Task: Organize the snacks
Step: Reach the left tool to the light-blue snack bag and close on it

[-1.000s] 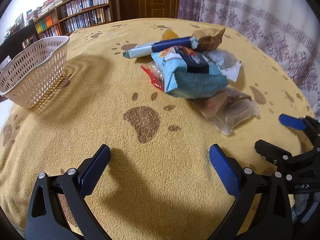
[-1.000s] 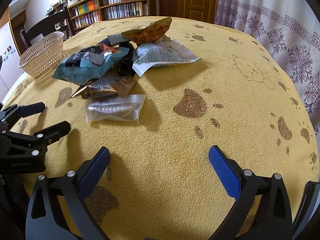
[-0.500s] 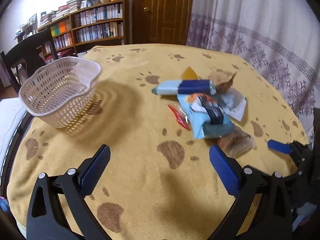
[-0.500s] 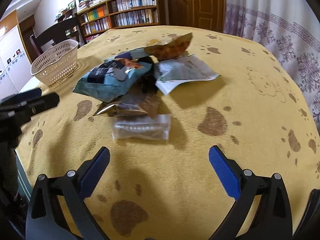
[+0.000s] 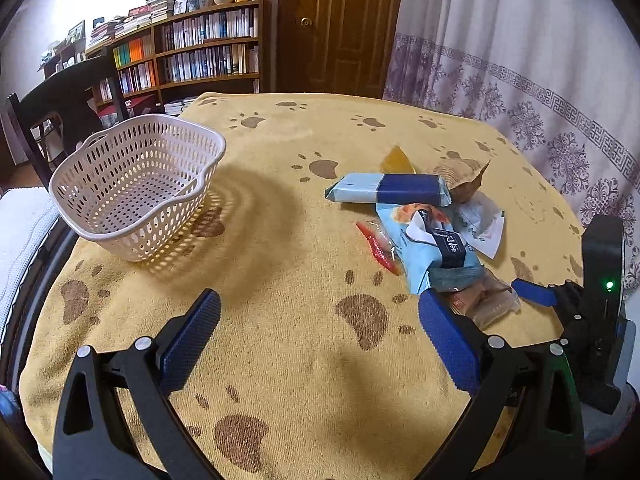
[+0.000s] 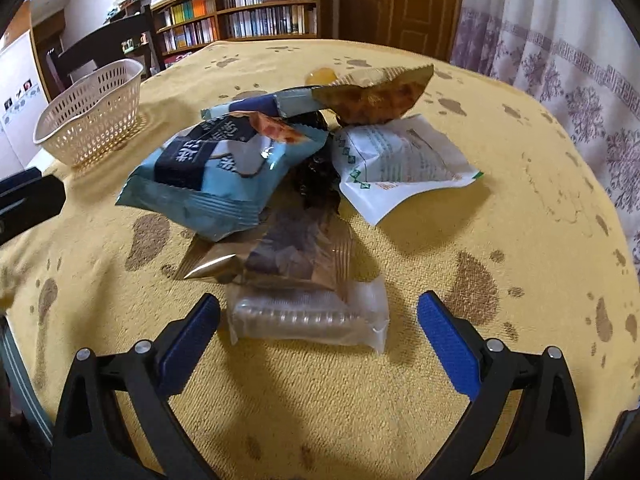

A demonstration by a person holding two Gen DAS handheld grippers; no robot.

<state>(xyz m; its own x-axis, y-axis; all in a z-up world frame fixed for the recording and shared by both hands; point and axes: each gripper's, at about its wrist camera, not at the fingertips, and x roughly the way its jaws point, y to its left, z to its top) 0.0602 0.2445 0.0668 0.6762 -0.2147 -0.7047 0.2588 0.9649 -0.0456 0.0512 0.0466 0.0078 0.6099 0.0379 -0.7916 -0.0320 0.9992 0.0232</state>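
Yellow terry cloth with brown paw prints covers the whole counter [image 5: 280,360], and the snack pile [image 6: 280,168] is sitting near the middle of it. What's changed in the last second: the right claw [image 6: 318,328] has slid in close, so the clear-wrapped pack [image 6: 306,314] at the near edge of the pile now lies just ahead of and between its blue pads [image 6: 448,344], while the left claw [image 5: 320,340] has pulled back and up, bringing the white basket [image 5: 132,184] fully into its view. Both claws are spread wide with nothing in them. My read is the right one is lining up for the first pick and the basket's the destination, since it looks empty and sits well apart from the pile on the left side. The pile itself is a loose heap: a light blue bag [image 6: 216,172] on top, a brown foil packet [image 6: 296,252] under it overlapping the clear pack, a white pouch [image 6: 400,164] to the right, and a long blue-and-pale bar [image 5: 386,193] at the back. Looks crinkly and slippery.
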